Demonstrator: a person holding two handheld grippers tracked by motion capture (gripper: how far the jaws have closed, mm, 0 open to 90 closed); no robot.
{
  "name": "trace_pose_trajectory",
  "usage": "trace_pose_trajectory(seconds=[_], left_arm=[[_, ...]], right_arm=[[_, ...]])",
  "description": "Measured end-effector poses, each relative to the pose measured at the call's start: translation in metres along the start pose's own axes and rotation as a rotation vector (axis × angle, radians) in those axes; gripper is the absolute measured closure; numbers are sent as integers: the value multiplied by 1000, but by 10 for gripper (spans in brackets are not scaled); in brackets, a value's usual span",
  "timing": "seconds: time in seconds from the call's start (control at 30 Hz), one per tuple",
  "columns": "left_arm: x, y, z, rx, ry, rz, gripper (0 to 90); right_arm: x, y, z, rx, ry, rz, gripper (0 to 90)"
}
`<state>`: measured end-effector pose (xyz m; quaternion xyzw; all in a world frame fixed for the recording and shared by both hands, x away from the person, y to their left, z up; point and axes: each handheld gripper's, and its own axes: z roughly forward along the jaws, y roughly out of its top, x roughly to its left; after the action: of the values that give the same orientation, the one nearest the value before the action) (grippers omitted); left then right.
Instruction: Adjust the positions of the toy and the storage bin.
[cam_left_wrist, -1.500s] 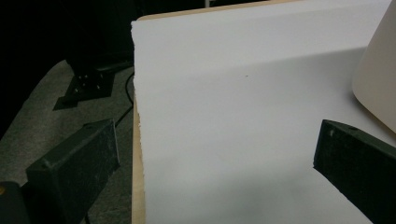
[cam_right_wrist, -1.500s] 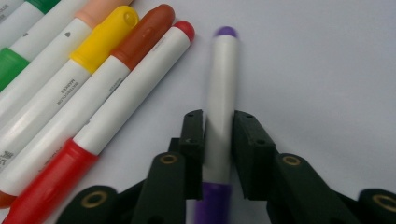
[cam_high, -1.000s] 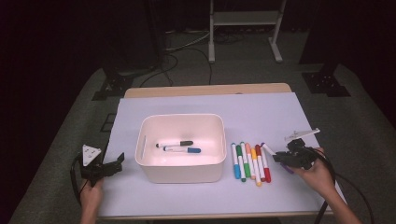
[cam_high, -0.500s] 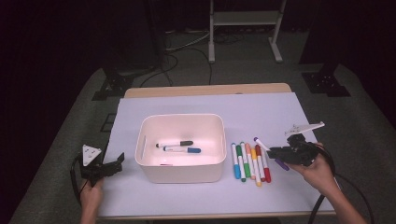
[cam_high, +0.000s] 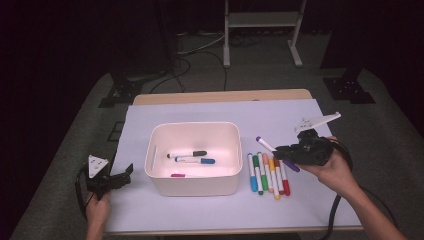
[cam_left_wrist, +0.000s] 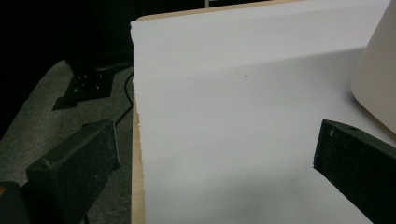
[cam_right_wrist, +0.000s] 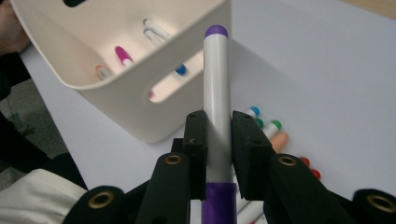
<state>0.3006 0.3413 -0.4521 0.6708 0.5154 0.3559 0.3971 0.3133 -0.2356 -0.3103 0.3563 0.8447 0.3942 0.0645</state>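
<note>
Your right claw (cam_high: 284, 151) pinches the purple marker (cam_high: 270, 148) above the counter (cam_high: 280, 112), at the white bin's (cam_high: 192, 181) three o'clock. Inside the bin lie a black marker (cam_high: 187, 154), a blue marker (cam_high: 195, 160) and a pink marker (cam_high: 177, 175). Your left claw (cam_high: 122, 175) rests spread at its nine o'clock.

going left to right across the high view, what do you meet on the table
left tool → white bin → row of markers → purple marker, held off the table → right tool
</note>
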Motion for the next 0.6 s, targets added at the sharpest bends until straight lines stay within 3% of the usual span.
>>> trace_pose_trajectory(seconds=[0.37, 0.6], left_arm=[[0, 0, 0, -1, -1, -1, 0], [0, 0, 0, -2, -2, -2, 0]], right_arm=[[38, 48, 1, 14, 92, -113, 757], [57, 69, 13, 33, 147, -168, 757]])
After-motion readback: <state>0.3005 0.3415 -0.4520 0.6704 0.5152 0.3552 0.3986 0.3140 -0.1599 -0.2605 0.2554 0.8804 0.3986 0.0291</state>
